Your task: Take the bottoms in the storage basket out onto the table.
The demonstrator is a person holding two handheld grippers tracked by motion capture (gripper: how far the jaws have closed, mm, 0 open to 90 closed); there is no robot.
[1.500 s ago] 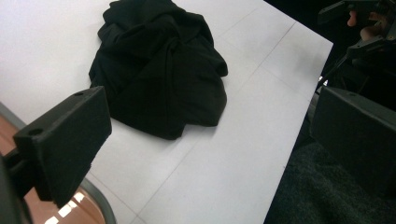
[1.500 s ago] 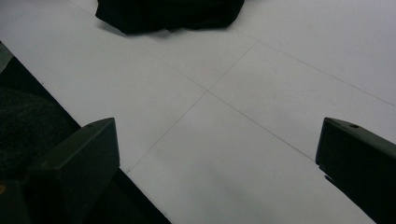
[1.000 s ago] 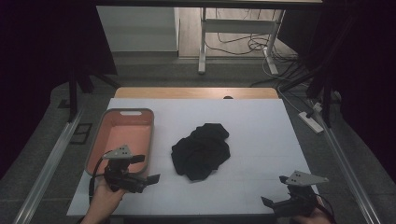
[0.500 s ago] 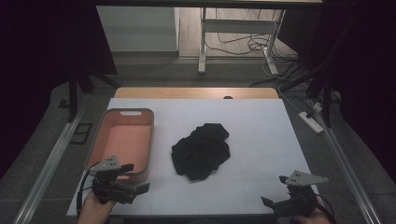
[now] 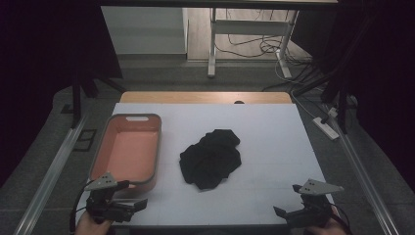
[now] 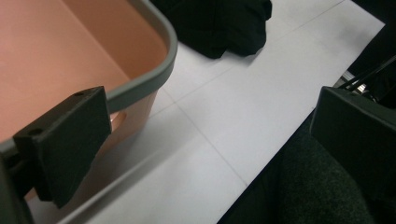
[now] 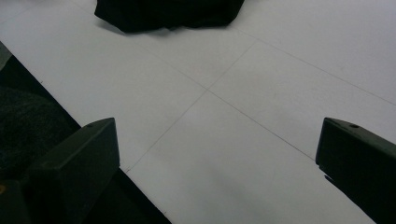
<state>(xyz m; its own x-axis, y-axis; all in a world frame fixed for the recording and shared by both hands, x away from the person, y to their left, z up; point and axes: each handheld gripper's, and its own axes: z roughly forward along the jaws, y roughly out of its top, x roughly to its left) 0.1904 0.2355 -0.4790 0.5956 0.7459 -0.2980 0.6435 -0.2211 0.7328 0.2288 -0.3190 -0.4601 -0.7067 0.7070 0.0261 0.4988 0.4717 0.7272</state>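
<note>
Since a second ago, the left gripper [image 5: 128, 207] has drawn back from beside the bin toward the near left corner of the table, while the right gripper [image 5: 293, 213] keeps its place at the near right corner. Nothing else on the table has shifted.

From the high view, the left gripper sits just in front of the near end of the salmon-pink plastic bin [image 5: 129, 152], its grey three-cornered plate on top and a hand [image 5: 90, 224] behind it at the bottom edge. Its jaws are spread wide and hold nothing. In the left gripper view, one jaw overlaps the bin's grey rim [image 6: 154, 70] in the picture, though whether it touches the rim I cannot tell; the other jaw stands far off at the right, past the table's edge.

The bin stands on the left part of the white table [image 5: 274, 142]; what shows of its inside is bare, and a handle slot is cut in its far end.

A crumpled black cloth [image 5: 210, 158] lies near the middle of the table, just right of the bin and apart from both grippers. It also shows at the top of the left gripper view [image 6: 219, 23] and of the right gripper view [image 7: 168, 11].

The right gripper's jaws are likewise spread wide over bare white tabletop, gripping nothing.
</note>
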